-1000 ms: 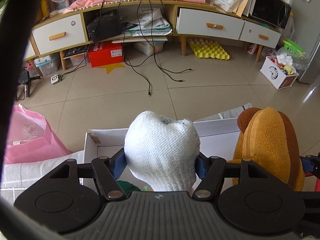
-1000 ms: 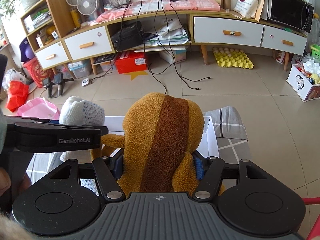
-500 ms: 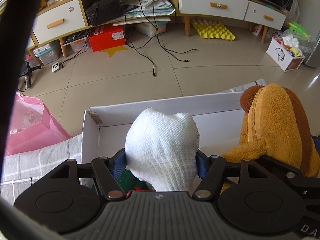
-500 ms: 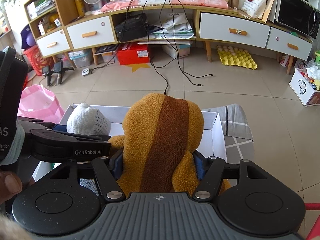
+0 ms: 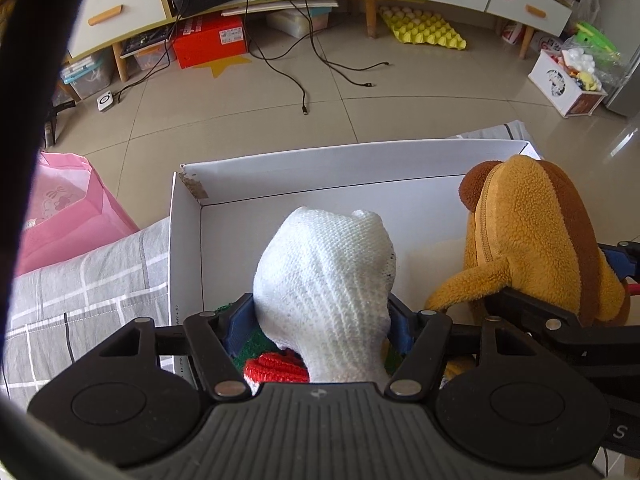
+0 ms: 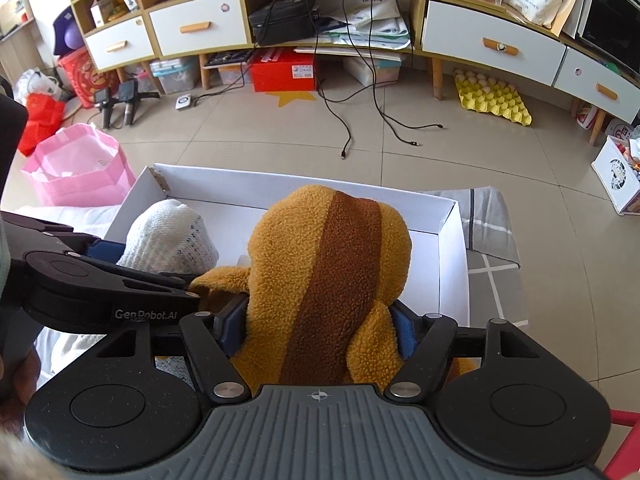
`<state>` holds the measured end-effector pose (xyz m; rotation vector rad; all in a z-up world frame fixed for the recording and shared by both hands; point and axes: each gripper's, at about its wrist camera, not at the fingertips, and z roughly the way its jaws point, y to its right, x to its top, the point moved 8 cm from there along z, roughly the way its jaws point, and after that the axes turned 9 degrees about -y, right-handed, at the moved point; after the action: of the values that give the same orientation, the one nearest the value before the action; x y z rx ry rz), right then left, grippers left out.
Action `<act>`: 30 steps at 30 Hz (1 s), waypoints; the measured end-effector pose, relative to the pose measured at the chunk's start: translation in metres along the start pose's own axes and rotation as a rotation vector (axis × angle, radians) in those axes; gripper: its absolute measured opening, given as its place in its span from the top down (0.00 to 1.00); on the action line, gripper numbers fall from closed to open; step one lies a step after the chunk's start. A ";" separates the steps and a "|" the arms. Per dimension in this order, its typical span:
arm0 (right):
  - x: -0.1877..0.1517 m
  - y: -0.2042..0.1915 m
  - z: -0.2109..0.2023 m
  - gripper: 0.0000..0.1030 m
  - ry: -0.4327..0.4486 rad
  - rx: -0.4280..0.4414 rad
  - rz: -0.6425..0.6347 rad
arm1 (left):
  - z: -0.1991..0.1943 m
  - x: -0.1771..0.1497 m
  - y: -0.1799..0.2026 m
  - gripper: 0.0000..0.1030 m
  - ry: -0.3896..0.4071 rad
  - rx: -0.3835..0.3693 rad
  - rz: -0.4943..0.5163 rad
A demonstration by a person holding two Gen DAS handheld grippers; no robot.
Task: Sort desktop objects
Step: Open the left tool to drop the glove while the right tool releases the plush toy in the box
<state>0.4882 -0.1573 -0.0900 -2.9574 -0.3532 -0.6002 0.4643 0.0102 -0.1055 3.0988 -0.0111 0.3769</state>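
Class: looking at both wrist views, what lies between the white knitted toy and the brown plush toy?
Only bare white box floor separates the white knitted toy from the brown plush toy, clearest in the left wrist view.

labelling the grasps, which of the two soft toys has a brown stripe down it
The brown-striped one is the orange plush toy in the right gripper; the white knitted toy in the left gripper is plain.

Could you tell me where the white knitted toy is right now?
The white knitted toy is clamped in the left gripper over the white box, left of the brown plush.

The white knitted toy (image 5: 324,292) hides the white box (image 5: 320,168) floor behind it.
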 end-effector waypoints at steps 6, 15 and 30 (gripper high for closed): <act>0.001 0.001 -0.003 0.22 0.006 -0.008 0.011 | -0.008 0.001 -0.005 0.40 0.029 -0.003 -0.016; 0.005 0.013 -0.014 0.11 0.051 -0.006 0.057 | -0.021 0.002 -0.005 0.41 0.087 0.020 0.006; 0.007 0.006 -0.046 0.11 0.104 -0.022 0.031 | -0.053 -0.013 -0.016 0.20 0.166 0.014 -0.012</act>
<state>0.4786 -0.1680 -0.0451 -2.9317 -0.2919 -0.7554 0.4397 0.0273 -0.0578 3.0683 0.0120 0.6345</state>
